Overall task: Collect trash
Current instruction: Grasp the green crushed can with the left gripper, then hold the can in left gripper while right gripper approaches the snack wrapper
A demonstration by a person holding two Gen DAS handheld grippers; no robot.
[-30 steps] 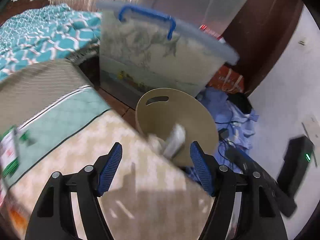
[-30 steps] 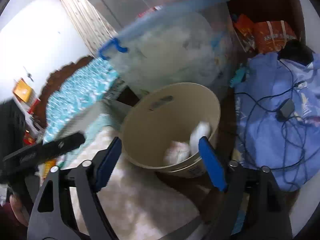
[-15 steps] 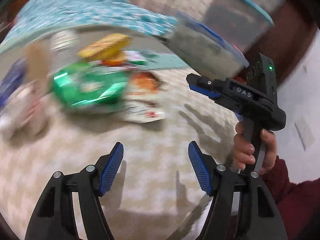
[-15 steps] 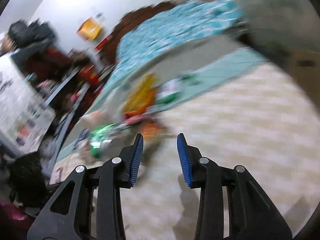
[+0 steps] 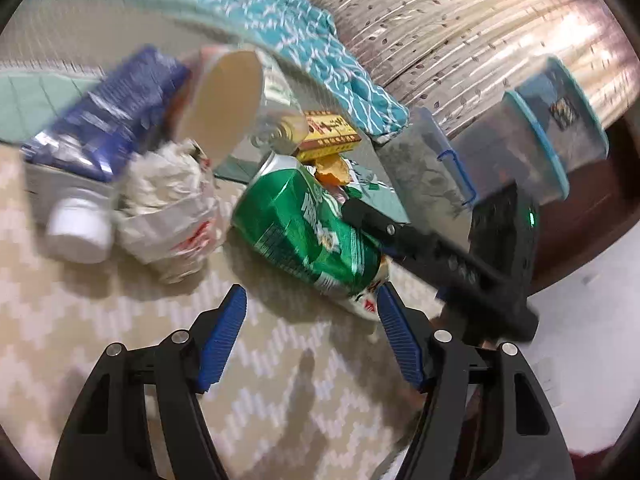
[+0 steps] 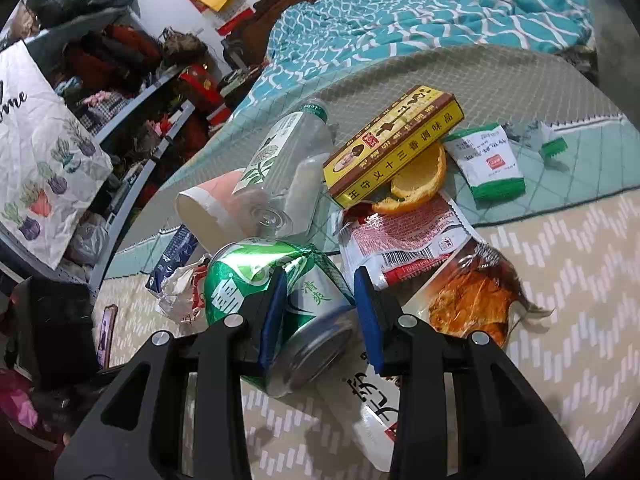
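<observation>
Item: green can (image 6: 276,300), dented, on its side on the patterned mat (image 6: 560,320) at the near edge of the litter heap. My right gripper (image 6: 316,312) has narrowed its fingers around the can's body; contact unclear. My left gripper (image 5: 308,336) hovers wide, empty. Adjacent: crumpled paper (image 5: 168,208), paper cup (image 5: 220,104), yellow box (image 6: 392,148), orange peel (image 6: 420,184).

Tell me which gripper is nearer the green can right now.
Right. The right gripper has its fingers straddling the green can at its near end; contact unclear. The left gripper is open, short of the can, nothing between its fingers.
</observation>
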